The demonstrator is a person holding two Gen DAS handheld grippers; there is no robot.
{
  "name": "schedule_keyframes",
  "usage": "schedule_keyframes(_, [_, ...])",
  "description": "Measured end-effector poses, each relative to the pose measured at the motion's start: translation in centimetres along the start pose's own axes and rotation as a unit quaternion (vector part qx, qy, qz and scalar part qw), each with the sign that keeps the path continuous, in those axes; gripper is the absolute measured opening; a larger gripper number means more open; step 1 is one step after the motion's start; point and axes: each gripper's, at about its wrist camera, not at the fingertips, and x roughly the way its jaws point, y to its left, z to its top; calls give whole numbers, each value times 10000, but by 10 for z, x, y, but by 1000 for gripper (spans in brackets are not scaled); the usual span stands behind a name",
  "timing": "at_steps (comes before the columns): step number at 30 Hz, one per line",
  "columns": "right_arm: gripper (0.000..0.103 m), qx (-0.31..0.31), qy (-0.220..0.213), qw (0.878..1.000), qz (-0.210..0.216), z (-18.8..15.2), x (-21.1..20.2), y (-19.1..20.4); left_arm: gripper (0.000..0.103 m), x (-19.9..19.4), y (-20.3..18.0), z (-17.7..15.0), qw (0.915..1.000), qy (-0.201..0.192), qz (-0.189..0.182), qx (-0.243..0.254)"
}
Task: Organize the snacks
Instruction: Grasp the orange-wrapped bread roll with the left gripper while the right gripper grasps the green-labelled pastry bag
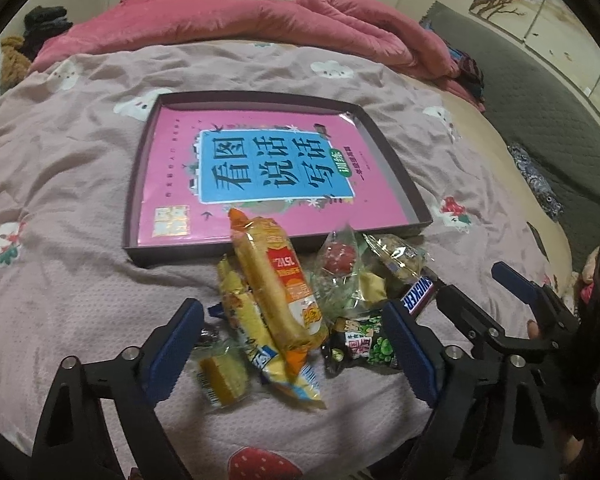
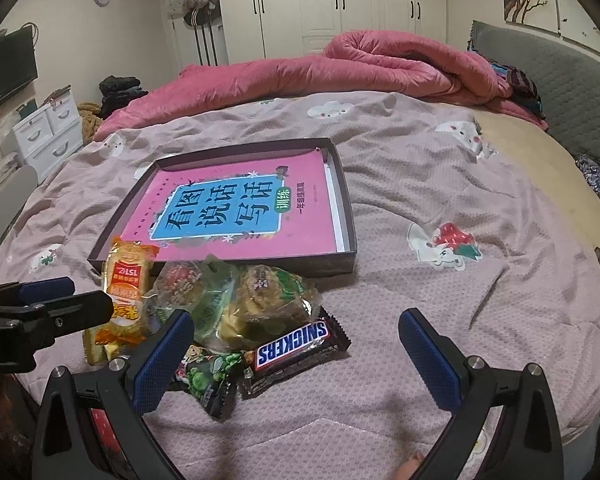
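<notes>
A pile of wrapped snacks lies on the bed in front of a shallow dark box (image 1: pixel 396 168) (image 2: pixel 350 208) with a pink book (image 1: pixel 260 168) (image 2: pixel 236 208) inside. A long orange-yellow cracker pack (image 1: pixel 278 284) (image 2: pixel 126 292) lies on top. Beside it are a Snickers bar (image 1: pixel 418 290) (image 2: pixel 296 346), a green pea pack (image 1: pixel 360 346) (image 2: pixel 206 374), clear-wrapped pastries (image 1: pixel 400 258) (image 2: pixel 264 300) and a small yellow cake (image 1: pixel 220 376). My left gripper (image 1: pixel 296 340) is open, its fingers either side of the pile. My right gripper (image 2: pixel 296 354) is open over the Snickers bar, and also shows in the left wrist view (image 1: pixel 480 292).
A rumpled pink quilt (image 1: pixel 240 20) (image 2: pixel 340 64) lies at the far side of the bed. A grey padded headboard (image 1: pixel 540 100) (image 2: pixel 560 92) stands at the right. White drawers (image 2: pixel 48 132) and wardrobes (image 2: pixel 340 4) stand beyond the bed.
</notes>
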Motion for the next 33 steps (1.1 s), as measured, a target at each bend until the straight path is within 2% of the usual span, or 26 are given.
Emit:
schedule_keyframes(4, [103, -62, 48, 10000, 48, 2, 10, -2, 81, 11, 2, 3, 9998, 155, 84, -60])
schedule_keyframes(8, [103, -100, 107, 9998, 99, 6, 24, -3, 80, 22, 5, 6, 9994, 283, 168, -115])
schedule_keyframes(12, [94, -43, 241, 9996, 152, 8, 38, -7, 77, 29, 3, 9, 9991, 371, 205, -73])
schedule_keyframes(16, [87, 17, 362, 9988, 327, 9, 51, -8, 73, 37, 2, 11, 9986, 453, 256, -52])
schedule_keyframes(24, [66, 216, 719, 9943, 755, 6, 76, -11, 62, 45, 6, 18, 9981, 572, 199, -106])
schedule_keyframes(33, [56, 336, 612, 9929, 958, 4, 69, -19, 41, 49, 22, 20, 9968, 684, -119, -387])
